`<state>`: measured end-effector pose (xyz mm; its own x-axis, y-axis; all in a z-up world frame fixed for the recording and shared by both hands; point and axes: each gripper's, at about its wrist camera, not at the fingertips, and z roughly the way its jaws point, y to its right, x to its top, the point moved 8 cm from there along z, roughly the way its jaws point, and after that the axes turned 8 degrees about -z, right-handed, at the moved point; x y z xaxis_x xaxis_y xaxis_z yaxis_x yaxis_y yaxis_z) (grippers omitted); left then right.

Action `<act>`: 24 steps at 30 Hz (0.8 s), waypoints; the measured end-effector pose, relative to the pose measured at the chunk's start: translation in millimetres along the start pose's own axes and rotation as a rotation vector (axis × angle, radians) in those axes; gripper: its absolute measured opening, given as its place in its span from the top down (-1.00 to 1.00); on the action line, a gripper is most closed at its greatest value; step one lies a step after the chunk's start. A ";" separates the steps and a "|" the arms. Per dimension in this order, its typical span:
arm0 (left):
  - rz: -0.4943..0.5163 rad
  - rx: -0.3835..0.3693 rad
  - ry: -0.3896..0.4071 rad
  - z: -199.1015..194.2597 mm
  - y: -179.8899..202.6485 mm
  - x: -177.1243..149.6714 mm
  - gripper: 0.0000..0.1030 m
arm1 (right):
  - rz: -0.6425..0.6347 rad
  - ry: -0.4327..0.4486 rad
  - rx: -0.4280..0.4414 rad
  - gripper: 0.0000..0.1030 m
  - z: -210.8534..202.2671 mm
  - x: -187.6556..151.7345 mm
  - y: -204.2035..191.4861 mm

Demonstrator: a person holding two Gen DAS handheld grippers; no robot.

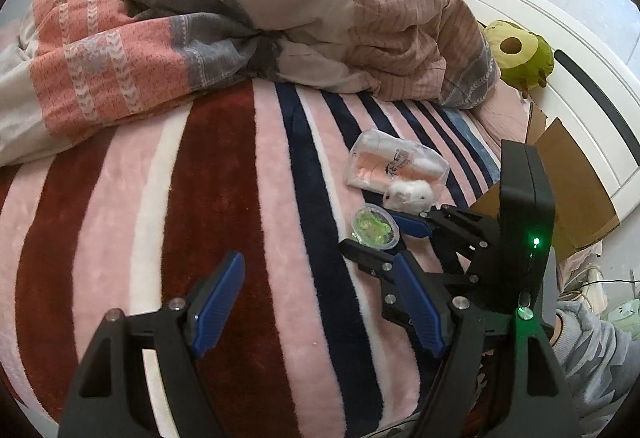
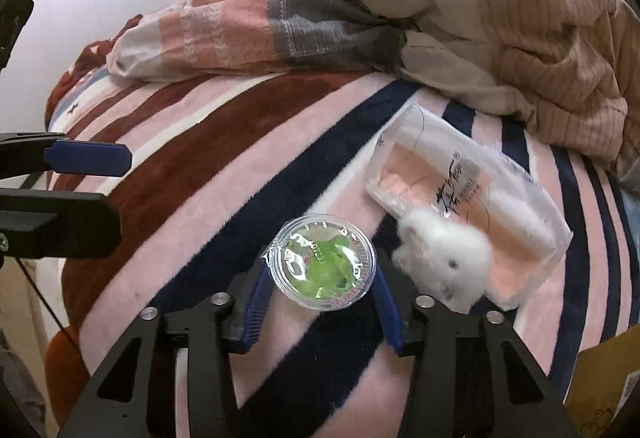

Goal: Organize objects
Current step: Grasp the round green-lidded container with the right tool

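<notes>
A small clear jelly cup [image 2: 324,262] with green filling lies on the striped blanket [image 2: 224,173]. My right gripper [image 2: 322,276] has a blue pad against each side of the cup and is shut on it; the left wrist view shows the same grip on the cup [image 1: 374,230]. Just right of the cup sits a white fluffy toy [image 2: 444,258], resting against a clear plastic bag [image 2: 460,181] with pink and white contents. My left gripper [image 1: 318,258] hangs open over the blanket to the cup's left, nothing between its fingers [image 2: 88,157].
A crumpled quilt [image 1: 224,9] is piled along the far side of the bed. A green plush toy [image 1: 520,53] leans on the white bed frame [image 1: 568,77]. An open cardboard box [image 1: 572,181] stands at the right edge. A grey sleeve [image 1: 592,350] is at lower right.
</notes>
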<state>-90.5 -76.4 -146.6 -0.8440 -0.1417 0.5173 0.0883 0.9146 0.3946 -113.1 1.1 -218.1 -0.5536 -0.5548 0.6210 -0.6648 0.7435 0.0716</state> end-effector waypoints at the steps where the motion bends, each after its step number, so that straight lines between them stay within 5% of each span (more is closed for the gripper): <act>1: -0.001 0.001 -0.001 -0.3 -0.4 -0.1 -0.44 | -0.005 0.004 -0.004 0.31 -0.6 0.5 -0.4; 12: 0.030 -0.014 -0.001 -13.3 14.2 -1.6 -0.44 | -0.049 0.082 0.057 0.36 -31.1 6.6 -15.0; 20: 0.096 -0.152 0.028 -43.0 68.2 2.7 -0.43 | -0.103 0.211 0.115 0.36 -98.9 25.7 -28.9; 24: 0.136 -0.197 0.041 -56.2 98.8 6.8 -0.24 | -0.127 0.257 0.125 0.36 -134.1 28.9 -29.1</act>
<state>-57.8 -8.3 -61.4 -0.7957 -0.0414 0.6043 0.3040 0.8355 0.4576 -42.5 13.4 -97.5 -0.3280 -0.5161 0.7913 -0.7861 0.6136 0.0743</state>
